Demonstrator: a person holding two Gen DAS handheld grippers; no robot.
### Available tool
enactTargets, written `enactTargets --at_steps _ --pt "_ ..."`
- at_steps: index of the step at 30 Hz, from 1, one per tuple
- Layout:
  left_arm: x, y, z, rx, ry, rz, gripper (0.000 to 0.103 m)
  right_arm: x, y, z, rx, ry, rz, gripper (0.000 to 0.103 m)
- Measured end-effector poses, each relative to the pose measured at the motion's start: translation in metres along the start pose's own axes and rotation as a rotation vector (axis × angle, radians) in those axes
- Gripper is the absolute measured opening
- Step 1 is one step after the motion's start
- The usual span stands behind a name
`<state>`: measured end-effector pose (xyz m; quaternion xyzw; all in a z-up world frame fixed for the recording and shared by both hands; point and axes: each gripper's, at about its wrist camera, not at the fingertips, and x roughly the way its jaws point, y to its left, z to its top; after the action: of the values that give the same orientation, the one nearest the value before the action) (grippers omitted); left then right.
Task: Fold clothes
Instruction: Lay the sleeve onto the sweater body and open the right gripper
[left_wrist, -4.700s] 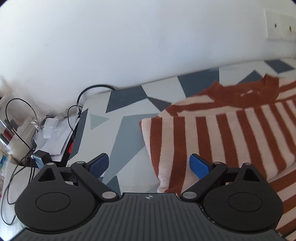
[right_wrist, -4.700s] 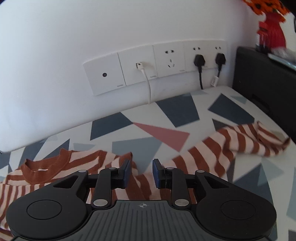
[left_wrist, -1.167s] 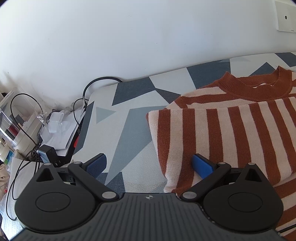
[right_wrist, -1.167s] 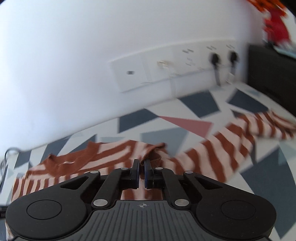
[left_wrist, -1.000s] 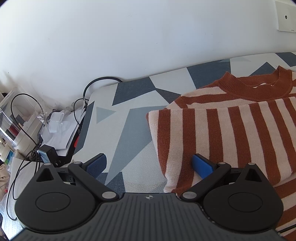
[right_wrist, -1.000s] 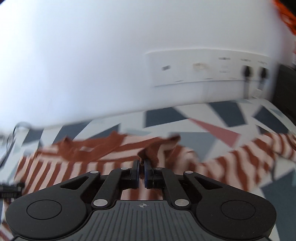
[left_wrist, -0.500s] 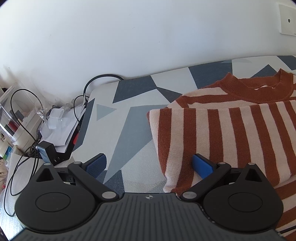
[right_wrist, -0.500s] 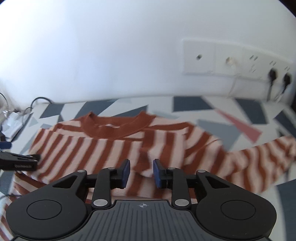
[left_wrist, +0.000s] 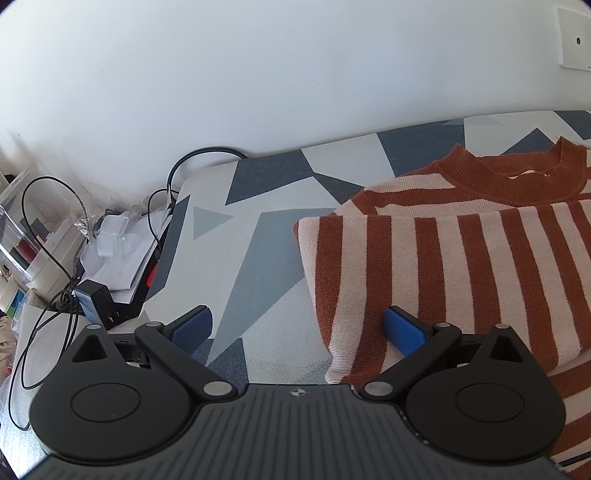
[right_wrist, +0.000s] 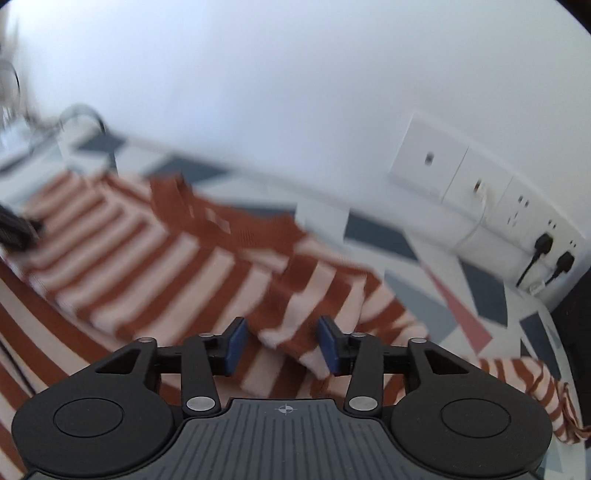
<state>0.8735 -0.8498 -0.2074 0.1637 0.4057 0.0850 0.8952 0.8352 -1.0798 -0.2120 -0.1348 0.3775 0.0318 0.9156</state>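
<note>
- Left gripper (left_wrist: 298, 328): jaws wide, holding nothing, at striped sweater's (left_wrist: 461, 266) folded left edge
- Right gripper (right_wrist: 281, 345): jaws opening, sweater fold lying loose between pads

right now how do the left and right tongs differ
The left tongs stand wide open, one pad resting on the folded striped sweater; the right tongs are narrower and opening, sweater cloth between them unpressed. The left view is sharp; the right is blurred. Both have blue pads.
</note>
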Motion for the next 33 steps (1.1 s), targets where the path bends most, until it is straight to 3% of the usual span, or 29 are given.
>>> enactTargets --at_steps 5,7,9,13,18,22,26,28,30,33 --pt "0.0 0.0 0.0 -0.006 0.0 0.0 0.101 -0.001 0.002 -0.001 -0.034 0.008 0.038 0.038" --pt "0.001 0.0 0.0 -0.006 -0.001 0.0 0.101 -0.001 0.002 -0.002 -0.035 0.01 0.062 0.032" --pt "0.001 0.0 0.0 -0.005 0.0 0.0 0.101 0.0 0.0 -0.002 -0.033 0.01 0.078 0.017" --pt "0.001 0.0 -0.001 -0.001 -0.002 -0.001 0.102 0.003 -0.005 0.001 -0.002 0.005 0.091 0.005" --pt "0.002 0.001 0.0 -0.008 0.005 -0.009 0.102 -0.011 -0.008 0.002 -0.047 -0.019 0.116 0.003" --pt "0.003 0.002 0.001 -0.021 0.013 -0.011 0.102 -0.025 -0.01 -0.004 -0.112 0.005 0.156 0.003" --pt "0.002 0.001 0.001 -0.016 0.014 -0.006 0.102 -0.019 -0.007 -0.014 -0.119 0.014 0.142 0.005" --pt "0.002 0.0 0.002 -0.009 0.015 -0.005 0.102 -0.017 -0.01 -0.013 -0.059 0.007 0.151 0.012" --pt "0.003 0.0 0.002 -0.003 0.016 -0.005 0.102 -0.019 -0.015 -0.009 0.012 -0.015 0.174 0.029" --pt "0.003 -0.001 0.003 0.004 0.018 -0.003 0.102 -0.032 -0.026 -0.006 0.135 -0.121 0.174 0.037"
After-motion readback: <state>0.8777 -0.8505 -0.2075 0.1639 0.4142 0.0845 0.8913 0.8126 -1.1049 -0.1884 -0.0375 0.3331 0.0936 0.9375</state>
